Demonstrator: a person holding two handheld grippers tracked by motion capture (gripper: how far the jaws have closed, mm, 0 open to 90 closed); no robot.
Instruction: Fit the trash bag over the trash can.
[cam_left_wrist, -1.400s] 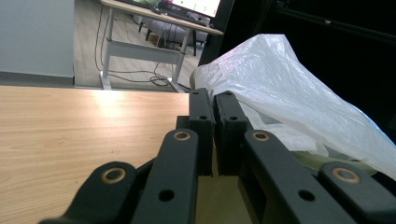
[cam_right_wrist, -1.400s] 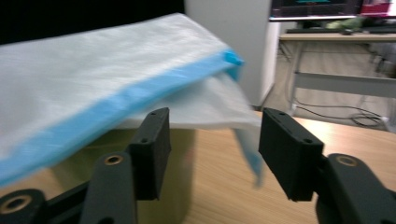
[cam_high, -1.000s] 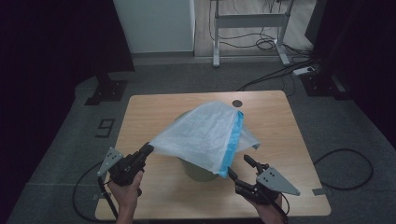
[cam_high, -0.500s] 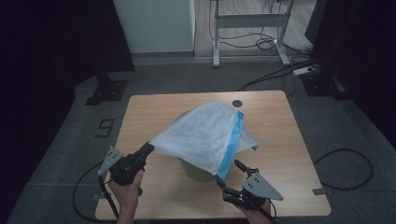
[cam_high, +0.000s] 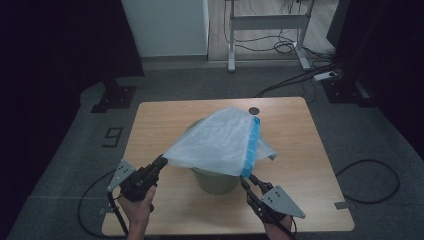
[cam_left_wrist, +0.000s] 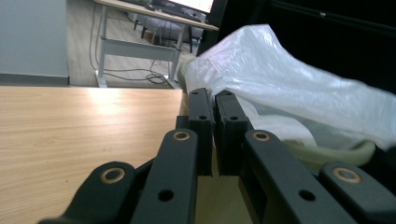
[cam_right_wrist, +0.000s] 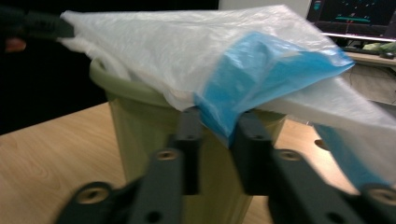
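Bag draped over the bin at table centre, one corner pinched in the left gripper; right gripper spread around the blue hem, which may slip free or tear if pulled

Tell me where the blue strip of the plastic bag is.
In the high view the blue strip runs down the white plastic bag's right edge, above the green bin, its lower end at the right gripper.

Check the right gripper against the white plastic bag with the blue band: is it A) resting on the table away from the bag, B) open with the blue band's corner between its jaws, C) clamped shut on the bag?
B: the right gripper's jaws stand apart around the blue band's lowest corner.
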